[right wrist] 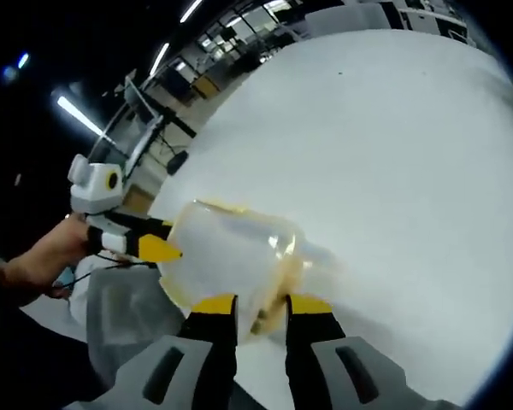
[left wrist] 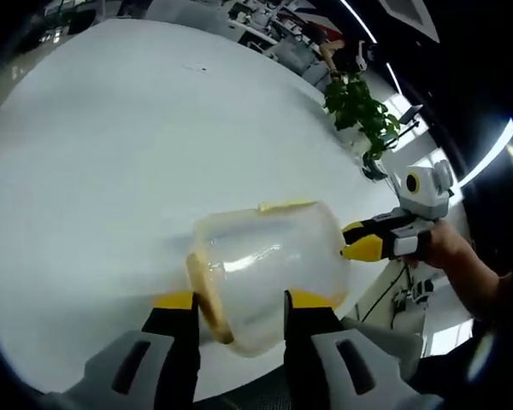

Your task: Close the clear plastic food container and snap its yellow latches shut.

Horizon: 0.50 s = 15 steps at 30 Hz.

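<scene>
The clear plastic food container is held up above the white table, its yellow rim turned toward the left gripper view. My left gripper is shut on its near end, one jaw on each side. The right gripper comes in from the right, yellow tips close together at the container's far edge. In the right gripper view the container sits just past my right gripper, whose jaws stand narrowly apart, pinching its edge with yellow trim between them. The left gripper touches the container's left side.
A hand holds the right gripper. A green potted plant stands beyond the table's far edge, with office desks behind. The table edge runs close under the grippers.
</scene>
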### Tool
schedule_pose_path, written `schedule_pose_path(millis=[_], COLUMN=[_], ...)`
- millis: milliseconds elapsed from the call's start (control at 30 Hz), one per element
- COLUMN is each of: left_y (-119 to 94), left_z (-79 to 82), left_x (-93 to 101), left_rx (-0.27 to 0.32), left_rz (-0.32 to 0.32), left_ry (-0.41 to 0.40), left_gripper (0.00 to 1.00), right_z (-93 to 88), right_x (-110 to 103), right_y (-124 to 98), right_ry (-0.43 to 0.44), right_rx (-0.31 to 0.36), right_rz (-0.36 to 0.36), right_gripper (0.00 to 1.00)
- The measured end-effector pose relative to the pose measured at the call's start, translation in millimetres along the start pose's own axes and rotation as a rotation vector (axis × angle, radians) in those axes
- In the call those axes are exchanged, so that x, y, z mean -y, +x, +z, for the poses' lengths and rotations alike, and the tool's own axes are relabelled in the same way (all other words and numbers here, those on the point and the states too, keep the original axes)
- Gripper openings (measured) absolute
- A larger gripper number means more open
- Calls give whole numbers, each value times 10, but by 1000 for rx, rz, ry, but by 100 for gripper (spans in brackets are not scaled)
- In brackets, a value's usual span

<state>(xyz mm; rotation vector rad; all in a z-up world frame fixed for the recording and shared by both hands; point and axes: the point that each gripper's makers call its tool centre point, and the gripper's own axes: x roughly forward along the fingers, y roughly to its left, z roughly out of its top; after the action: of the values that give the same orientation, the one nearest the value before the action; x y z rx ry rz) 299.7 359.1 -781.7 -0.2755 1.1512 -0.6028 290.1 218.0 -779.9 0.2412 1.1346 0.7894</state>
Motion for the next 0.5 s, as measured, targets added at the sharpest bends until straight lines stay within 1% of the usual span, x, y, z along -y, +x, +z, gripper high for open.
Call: schedule_pose_path(millis=[100, 133, 167, 200, 233, 267, 300, 333, 367, 400, 433, 467, 500], left_y=[3, 8, 11, 28, 156, 215, 302, 193, 236, 172, 227, 159, 167], left_z=[8, 14, 23, 29, 52, 12, 54, 29, 33, 30, 41, 33, 35], left_x=[2, 5, 0, 8, -17, -18, -3, 14, 25, 9, 22, 6, 15], left_rx=[-12, -3, 4, 13, 32, 6, 31, 25, 25, 24, 42, 39, 40], left_rz=[7, 12, 11, -3, 9, 10, 8, 15, 16, 10, 12, 10, 8], left_ry=[-9, -18, -15, -32, -66, -54, -62, -45, -44, -55, -59, -63, -53], left_gripper=[35, 34, 34, 31, 31, 31, 31, 31, 31, 32, 32, 33, 33], right_z=[39, 46, 50, 49, 99, 89, 97, 104, 97, 109, 98, 112, 114], right_x=[5, 19, 5, 14, -18, 3, 1, 0, -14, -13, -27, -16, -3], right_y=[19, 39, 34, 32, 31, 24, 19, 23, 17, 25, 18, 21, 22], right_ry=[13, 21, 63, 46, 50, 54, 49, 56, 52, 44, 47, 49, 43], right_rx=[9, 8, 5, 2, 22, 8, 7, 6, 6, 8, 11, 12, 11], right_rz=[1, 5, 12, 15, 29, 25, 32, 31, 27, 25, 28, 29, 31], right_gripper=[18, 18, 18, 18, 18, 18, 18, 18, 18, 18, 18, 19, 19])
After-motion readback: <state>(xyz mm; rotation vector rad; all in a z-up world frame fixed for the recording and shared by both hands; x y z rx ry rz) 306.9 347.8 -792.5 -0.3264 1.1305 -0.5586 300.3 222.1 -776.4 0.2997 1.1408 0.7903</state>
